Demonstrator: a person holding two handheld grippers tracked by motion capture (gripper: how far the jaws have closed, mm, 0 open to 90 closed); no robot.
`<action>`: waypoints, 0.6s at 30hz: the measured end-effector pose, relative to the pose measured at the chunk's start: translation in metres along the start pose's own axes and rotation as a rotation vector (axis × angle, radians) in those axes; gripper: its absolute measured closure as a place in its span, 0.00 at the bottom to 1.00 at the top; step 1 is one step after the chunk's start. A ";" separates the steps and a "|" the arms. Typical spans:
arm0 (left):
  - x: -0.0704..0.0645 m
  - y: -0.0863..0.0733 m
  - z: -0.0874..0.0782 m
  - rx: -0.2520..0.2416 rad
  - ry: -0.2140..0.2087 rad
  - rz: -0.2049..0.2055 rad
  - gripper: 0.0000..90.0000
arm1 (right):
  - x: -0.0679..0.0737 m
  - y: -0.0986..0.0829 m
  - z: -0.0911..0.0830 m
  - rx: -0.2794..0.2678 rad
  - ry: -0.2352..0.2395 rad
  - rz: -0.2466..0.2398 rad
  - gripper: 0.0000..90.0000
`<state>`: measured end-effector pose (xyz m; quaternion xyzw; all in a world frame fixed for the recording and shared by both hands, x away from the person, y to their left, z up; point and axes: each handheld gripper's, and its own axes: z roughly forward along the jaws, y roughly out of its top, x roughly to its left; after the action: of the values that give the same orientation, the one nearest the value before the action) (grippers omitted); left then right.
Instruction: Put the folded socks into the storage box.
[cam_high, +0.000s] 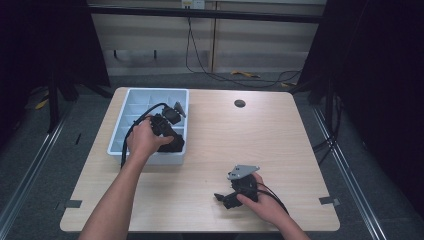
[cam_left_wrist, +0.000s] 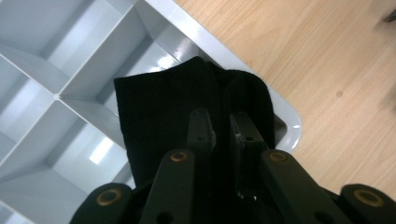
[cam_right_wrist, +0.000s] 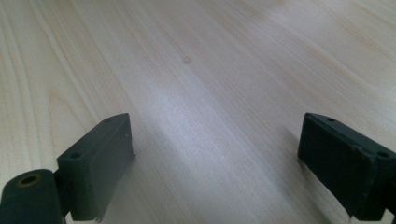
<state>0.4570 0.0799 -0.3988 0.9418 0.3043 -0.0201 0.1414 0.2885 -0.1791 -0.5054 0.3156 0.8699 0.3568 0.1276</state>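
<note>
A pale blue divided tray (cam_high: 131, 98) stands at the table's far left. My left gripper (cam_high: 175, 142) hangs over the tray's near right corner, shut on a black cloth (cam_left_wrist: 163, 102) that droops into the corner compartment of the tray (cam_left_wrist: 219, 44). The cloth (cam_high: 176, 145) shows dark at the tray's front edge in the high view. My right gripper (cam_high: 222, 197) rests low near the table's front right, open, with bare wood between its jaws (cam_right_wrist: 215, 154).
A light wooden table (cam_high: 240, 145) carries a round cable hole (cam_high: 239, 103) at the back. Black cables trail from both grippers. Dark curtains and metal rails flank the table.
</note>
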 end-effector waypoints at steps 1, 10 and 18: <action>0.000 0.000 0.001 0.003 0.001 -0.001 0.90 | 0.000 0.000 0.000 0.000 0.000 0.000 0.11; 0.001 -0.002 0.009 0.009 -0.011 -0.007 0.90 | 0.000 0.000 0.000 0.000 0.001 0.000 0.11; 0.000 -0.002 0.013 0.015 -0.010 -0.006 0.89 | 0.000 0.000 0.000 0.000 0.001 0.000 0.11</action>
<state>0.4559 0.0781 -0.4116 0.9418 0.3062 -0.0275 0.1357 0.2885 -0.1791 -0.5055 0.3153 0.8700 0.3570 0.1274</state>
